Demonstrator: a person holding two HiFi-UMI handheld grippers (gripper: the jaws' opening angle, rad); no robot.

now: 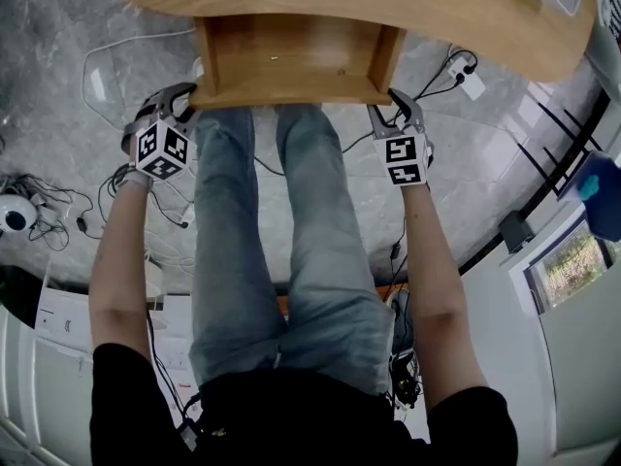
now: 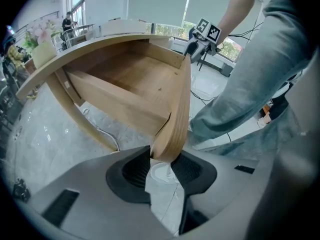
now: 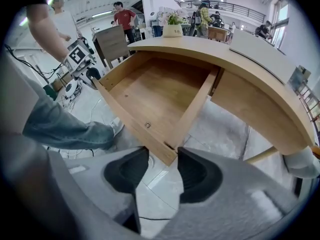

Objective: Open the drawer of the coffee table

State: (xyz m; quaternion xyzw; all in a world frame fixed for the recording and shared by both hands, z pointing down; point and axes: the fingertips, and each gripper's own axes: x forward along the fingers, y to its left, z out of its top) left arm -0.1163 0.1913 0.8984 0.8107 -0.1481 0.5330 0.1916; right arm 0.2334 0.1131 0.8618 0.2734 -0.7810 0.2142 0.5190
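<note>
Wooden drawer (image 1: 291, 61) stands pulled out of the table (image 1: 437, 13), toward the person. The left gripper (image 2: 162, 165) clamps its left front corner. The right gripper (image 3: 161, 171) has jaws apart around the right corner, not pressing.

I count one coffee table (image 1: 485, 13) and one drawer (image 1: 291, 66). I carry two grippers, my left gripper (image 2: 161, 160) and my right gripper (image 3: 162, 159), with two marker cubes (image 1: 162, 150) between them. I also count one potted plant (image 3: 173, 30) and one white power strip (image 1: 473, 83).
</note>
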